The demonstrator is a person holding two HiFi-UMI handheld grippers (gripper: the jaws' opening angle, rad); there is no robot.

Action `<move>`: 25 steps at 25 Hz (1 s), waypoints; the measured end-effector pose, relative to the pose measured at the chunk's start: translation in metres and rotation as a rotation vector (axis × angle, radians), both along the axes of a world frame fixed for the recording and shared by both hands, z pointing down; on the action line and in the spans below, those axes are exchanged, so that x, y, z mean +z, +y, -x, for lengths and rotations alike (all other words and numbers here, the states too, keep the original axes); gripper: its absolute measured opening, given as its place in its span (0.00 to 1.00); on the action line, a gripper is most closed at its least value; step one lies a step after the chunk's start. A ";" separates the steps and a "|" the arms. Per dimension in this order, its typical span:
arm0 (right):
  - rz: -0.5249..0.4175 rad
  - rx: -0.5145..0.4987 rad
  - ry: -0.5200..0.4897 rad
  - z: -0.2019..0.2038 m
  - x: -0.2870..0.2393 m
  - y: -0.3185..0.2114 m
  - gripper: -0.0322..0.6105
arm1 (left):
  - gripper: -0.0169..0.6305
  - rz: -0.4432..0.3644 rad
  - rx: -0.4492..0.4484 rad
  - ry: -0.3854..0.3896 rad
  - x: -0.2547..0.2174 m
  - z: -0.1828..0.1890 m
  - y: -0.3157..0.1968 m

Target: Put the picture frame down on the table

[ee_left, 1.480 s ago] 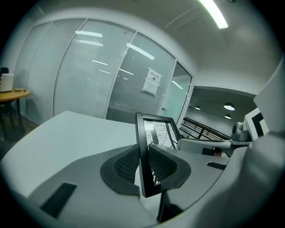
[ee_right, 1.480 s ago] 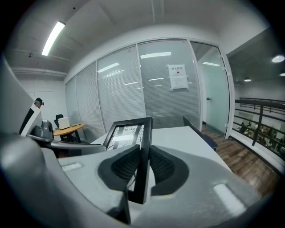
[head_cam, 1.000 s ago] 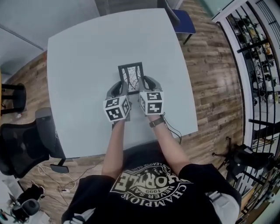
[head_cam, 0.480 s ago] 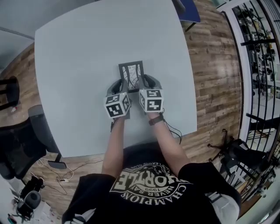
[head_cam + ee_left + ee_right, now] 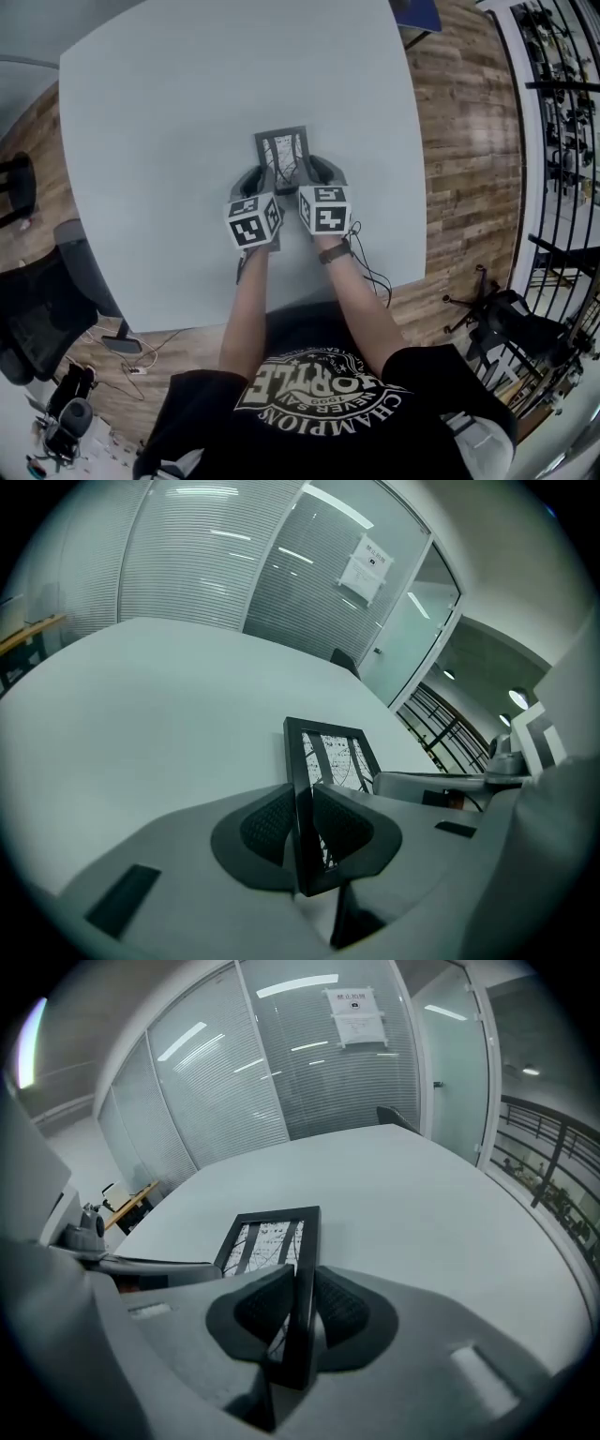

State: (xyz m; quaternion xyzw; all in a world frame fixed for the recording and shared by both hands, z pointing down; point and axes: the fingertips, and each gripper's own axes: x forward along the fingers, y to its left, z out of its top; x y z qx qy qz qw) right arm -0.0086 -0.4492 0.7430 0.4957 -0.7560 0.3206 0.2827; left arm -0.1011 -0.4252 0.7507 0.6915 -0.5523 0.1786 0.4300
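Barely any change in the last second: left gripper (image 5: 255,180) and right gripper (image 5: 316,174) stayed clamped on the picture frame (image 5: 282,148) edges, low over the table (image 5: 159,112), possibly touching; release pending.

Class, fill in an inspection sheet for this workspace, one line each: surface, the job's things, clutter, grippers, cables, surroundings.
Surface: pale grey table.
Job's things: black picture frame, held near the table's middle; whether it touches the table cannot be told.
Clutter: nothing seen on the table.
Grippers: left gripper, fingers shut on the frame's left edge; right gripper, fingers shut on its right edge.
Cables: thin black cable hangs by the right wrist; loose cables lie on the floor.
Surroundings: wood floor, office chair, black railing.
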 end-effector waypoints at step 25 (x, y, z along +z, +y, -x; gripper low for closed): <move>-0.193 0.016 -0.061 -0.007 -0.093 0.032 0.16 | 0.13 -0.183 -0.038 0.027 -0.099 0.021 0.037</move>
